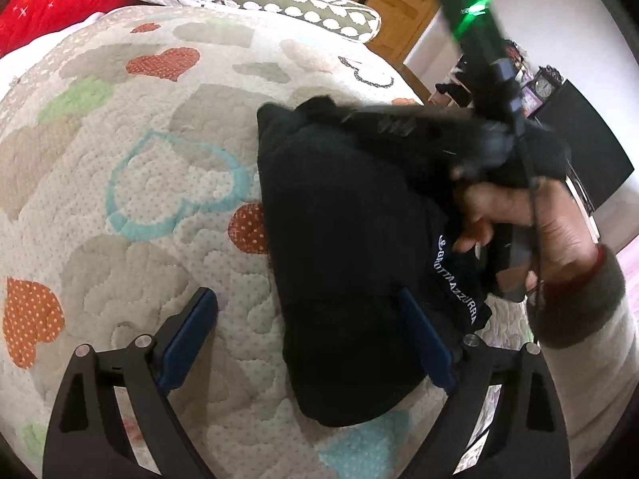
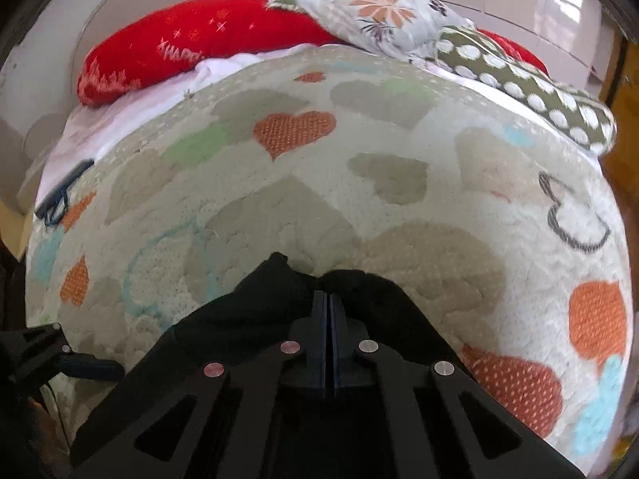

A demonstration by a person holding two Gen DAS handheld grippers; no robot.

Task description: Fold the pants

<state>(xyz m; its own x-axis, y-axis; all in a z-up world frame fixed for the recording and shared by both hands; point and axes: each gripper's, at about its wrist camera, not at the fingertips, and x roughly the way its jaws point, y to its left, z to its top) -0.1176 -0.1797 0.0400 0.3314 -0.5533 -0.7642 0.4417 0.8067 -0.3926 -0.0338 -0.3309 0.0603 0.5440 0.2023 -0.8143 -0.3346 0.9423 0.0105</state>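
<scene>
The black fabric pants (image 1: 343, 263), bearing white lettering along a band, lie bunched on the quilted cream bedspread with coloured hearts (image 1: 131, 183). The left gripper (image 1: 307, 343) hovers over them with its blue-padded jaws wide apart, one finger above the quilt and one above the cloth, clamping nothing. The right gripper (image 2: 328, 311), held by a hand (image 1: 531, 231) in a grey-cuffed sleeve, has its jaws pressed together; it seems to pinch the pants' upper edge, though the dark cloth blurs there.
</scene>
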